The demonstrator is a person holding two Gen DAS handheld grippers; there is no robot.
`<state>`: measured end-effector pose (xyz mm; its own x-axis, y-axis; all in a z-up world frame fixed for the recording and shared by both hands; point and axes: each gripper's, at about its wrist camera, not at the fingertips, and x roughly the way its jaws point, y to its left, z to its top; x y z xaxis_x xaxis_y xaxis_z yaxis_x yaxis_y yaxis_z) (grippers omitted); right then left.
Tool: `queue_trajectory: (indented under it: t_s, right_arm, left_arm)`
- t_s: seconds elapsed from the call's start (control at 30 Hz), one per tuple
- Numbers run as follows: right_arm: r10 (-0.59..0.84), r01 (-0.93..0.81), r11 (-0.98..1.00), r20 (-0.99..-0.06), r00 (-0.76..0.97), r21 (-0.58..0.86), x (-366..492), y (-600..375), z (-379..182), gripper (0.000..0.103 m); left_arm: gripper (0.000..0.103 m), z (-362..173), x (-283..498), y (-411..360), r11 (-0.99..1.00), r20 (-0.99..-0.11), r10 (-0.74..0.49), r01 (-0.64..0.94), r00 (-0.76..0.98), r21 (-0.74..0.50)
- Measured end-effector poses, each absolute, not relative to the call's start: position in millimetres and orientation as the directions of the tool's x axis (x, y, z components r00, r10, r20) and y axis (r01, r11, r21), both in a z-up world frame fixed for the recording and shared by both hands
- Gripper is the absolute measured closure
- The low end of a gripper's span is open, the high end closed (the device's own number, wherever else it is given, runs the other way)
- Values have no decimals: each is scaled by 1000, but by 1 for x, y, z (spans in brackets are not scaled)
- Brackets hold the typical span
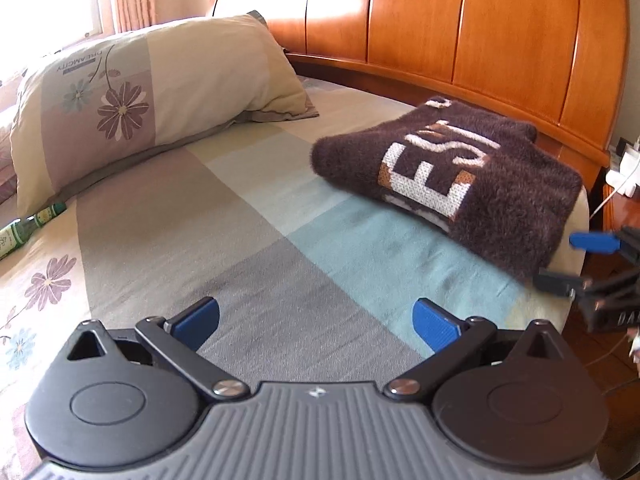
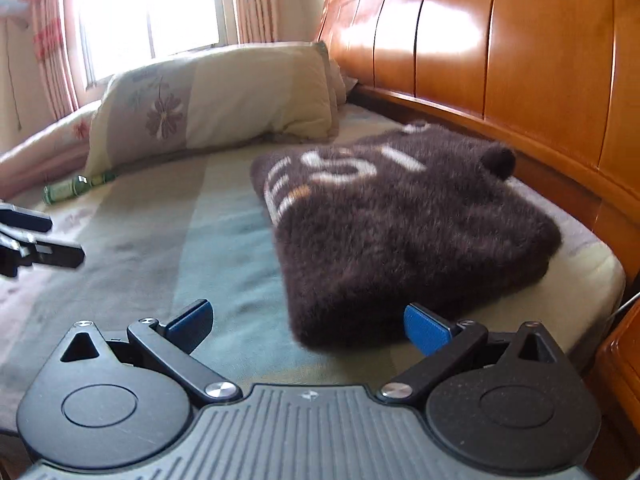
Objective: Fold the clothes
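Observation:
A fuzzy dark brown sweater (image 1: 452, 184) with white letters lies folded into a thick rectangle on the bed, near the wooden headboard. My left gripper (image 1: 316, 326) hovers open over the bare sheet, to the left of the sweater and short of it. My right gripper (image 2: 308, 326) is open too, with the sweater (image 2: 400, 232) just beyond its blue fingertips, its near corner between them and nothing gripped. The right gripper (image 1: 564, 260) also shows at the right edge of the left wrist view, by the sweater's near corner. At the left edge of the right wrist view, the left gripper (image 2: 48, 236) appears.
A floral pillow (image 1: 132, 104) lies at the head of the bed, with a green bottle (image 2: 76, 188) beside it. The wooden headboard (image 1: 460, 32) runs behind. The patchwork sheet (image 1: 224, 224) spreads left of the sweater. A wooden nightstand (image 2: 620, 360) stands at the bed's right edge.

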<state>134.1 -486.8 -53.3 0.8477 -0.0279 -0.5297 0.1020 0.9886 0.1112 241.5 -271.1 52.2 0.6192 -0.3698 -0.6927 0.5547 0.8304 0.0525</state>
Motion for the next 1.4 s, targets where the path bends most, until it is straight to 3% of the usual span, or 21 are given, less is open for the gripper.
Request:
queue_trajectory:
  t_s: [0.17, 0.4, 0.53, 1.4]
  right_arm:
    - [-3, 61, 993, -504, 864, 100, 162, -479, -40, 0]
    - [-37, 132, 985, -613, 790, 110, 166, -473, -59, 0]
    - [6, 173, 963, -656, 755, 207, 155, -480, -53, 0]
    - [-131, 259, 960, -647, 751, 107, 66, -455, 14, 0]
  left_arm:
    - [1, 62, 229, -271, 826, -672, -387, 561, 631, 52]
    - [1, 64, 222, -261, 843, -680, -384, 538, 624, 18]
    - [1, 64, 216, -264, 843, -677, -381, 537, 630, 25]
    - [1, 97, 151, -285, 761, -590, -538, 648, 601, -34]
